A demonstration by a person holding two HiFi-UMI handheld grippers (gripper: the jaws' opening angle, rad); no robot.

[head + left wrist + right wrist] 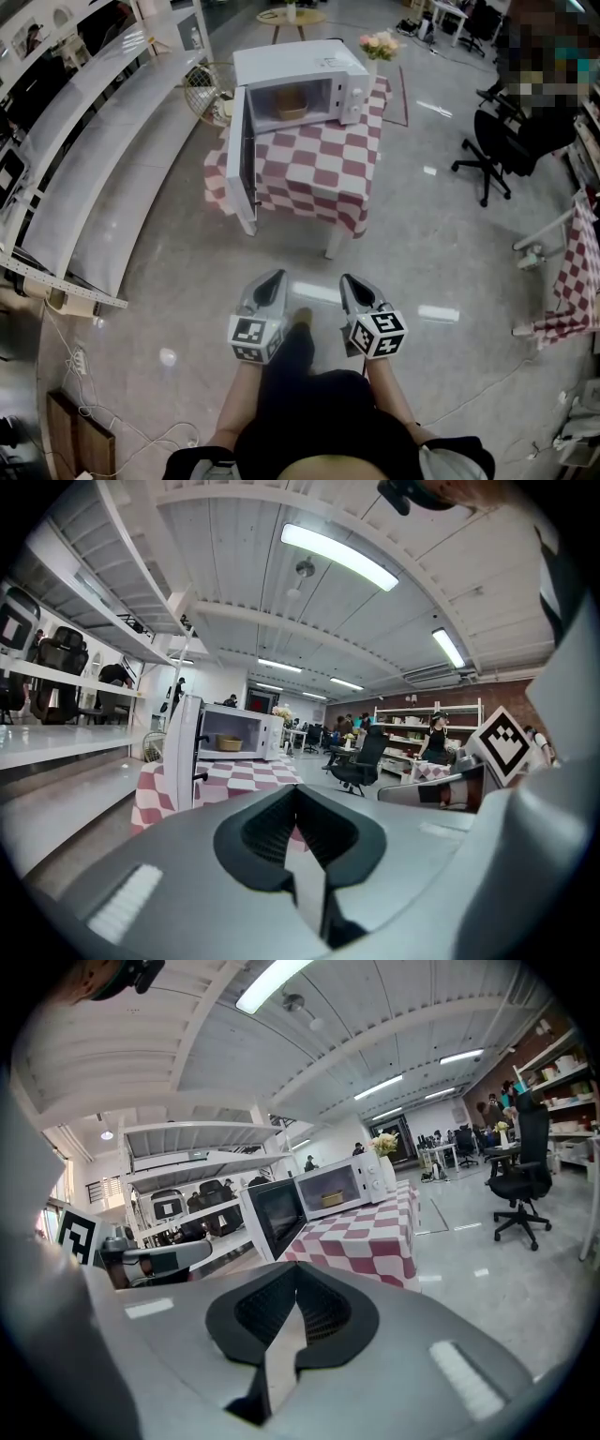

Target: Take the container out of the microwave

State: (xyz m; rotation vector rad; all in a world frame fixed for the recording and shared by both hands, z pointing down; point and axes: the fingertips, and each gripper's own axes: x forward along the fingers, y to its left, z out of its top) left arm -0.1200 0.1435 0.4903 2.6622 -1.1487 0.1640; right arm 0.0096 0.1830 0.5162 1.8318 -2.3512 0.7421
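Checkered counter [319, 173] lies well ahead of left claw [275, 277] and right claw [348, 280]; both pinched together, empty. Container [291, 105] sits inside microwave [298, 64], door [242, 159] swung wide. Approach squarely; part jaws before reaching in.

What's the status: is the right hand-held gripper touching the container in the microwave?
Apart. The head view shows the right hand-held gripper over the floor, well short of the table, while the container sits inside the open microwave.
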